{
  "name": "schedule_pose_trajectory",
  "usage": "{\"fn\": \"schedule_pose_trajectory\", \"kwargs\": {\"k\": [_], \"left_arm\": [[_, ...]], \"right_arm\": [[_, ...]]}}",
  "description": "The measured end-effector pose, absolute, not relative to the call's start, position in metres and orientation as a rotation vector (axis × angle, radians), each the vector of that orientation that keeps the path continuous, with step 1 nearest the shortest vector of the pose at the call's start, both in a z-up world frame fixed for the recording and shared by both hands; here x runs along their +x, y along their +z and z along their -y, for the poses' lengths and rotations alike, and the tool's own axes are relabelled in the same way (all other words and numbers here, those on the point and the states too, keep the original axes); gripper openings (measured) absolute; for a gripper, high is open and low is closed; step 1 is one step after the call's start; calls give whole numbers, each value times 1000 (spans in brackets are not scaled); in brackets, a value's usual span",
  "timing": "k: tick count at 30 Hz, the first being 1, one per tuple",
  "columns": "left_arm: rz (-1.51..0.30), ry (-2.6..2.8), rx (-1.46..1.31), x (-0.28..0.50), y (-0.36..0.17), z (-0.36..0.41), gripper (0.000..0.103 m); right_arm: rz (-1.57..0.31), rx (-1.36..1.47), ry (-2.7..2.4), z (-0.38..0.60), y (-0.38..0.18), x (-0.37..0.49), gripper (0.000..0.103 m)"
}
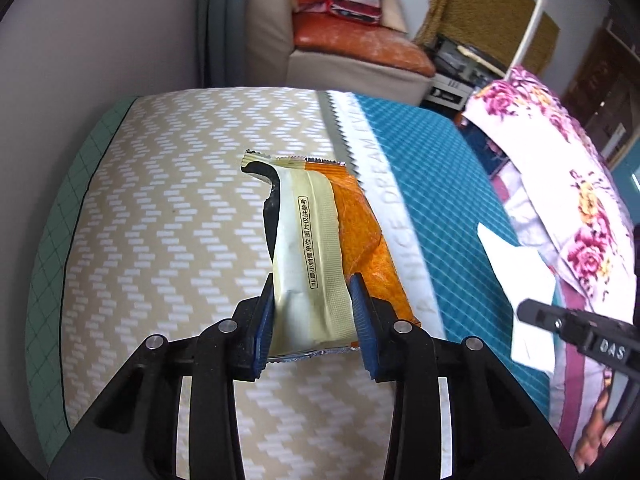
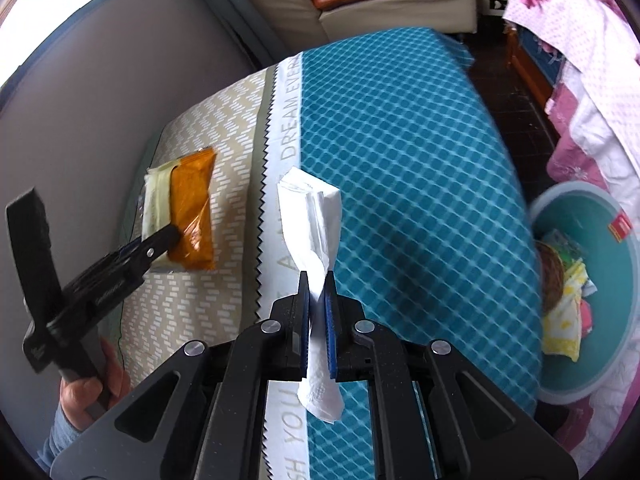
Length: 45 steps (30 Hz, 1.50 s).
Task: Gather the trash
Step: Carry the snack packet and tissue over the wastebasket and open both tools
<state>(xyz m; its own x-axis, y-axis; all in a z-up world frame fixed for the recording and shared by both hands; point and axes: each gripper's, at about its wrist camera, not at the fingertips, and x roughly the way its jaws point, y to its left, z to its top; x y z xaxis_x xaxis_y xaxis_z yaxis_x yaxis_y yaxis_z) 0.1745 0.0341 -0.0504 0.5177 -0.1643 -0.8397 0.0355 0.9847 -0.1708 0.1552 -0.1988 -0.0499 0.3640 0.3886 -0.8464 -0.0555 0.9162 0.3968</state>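
Observation:
My left gripper [image 1: 313,312] is shut on a gold and orange snack wrapper [image 1: 316,240], pinching its near end over the beige zigzag part of the tablecloth. The wrapper [image 2: 188,216] and the left gripper [image 2: 160,240] also show in the right wrist view. My right gripper [image 2: 319,312] is shut on a white paper tissue [image 2: 314,216], held above the teal checked cloth. The tissue [image 1: 520,280] and the tip of the right gripper [image 1: 532,312] show at the right in the left wrist view.
A teal bin [image 2: 600,240] with several pieces of trash stands on the floor right of the table. A floral cloth [image 1: 560,160] hangs to the right. A sofa [image 1: 352,52] stands beyond the table's far edge [image 1: 280,90]. A grey wall is on the left.

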Motion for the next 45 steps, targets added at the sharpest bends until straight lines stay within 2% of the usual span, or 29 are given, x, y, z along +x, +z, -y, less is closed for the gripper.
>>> {"fn": "schedule_pose_trajectory", "kwargs": {"k": [15,45], "left_arm": [[-999,-292,-41,122,-22,62,37],[-1068,-512,223,107,-45,260,39]], "right_arm": [[-1059,428,196,273,-30,108,7],[-901,663,-30,461,-49,41,9]]}}
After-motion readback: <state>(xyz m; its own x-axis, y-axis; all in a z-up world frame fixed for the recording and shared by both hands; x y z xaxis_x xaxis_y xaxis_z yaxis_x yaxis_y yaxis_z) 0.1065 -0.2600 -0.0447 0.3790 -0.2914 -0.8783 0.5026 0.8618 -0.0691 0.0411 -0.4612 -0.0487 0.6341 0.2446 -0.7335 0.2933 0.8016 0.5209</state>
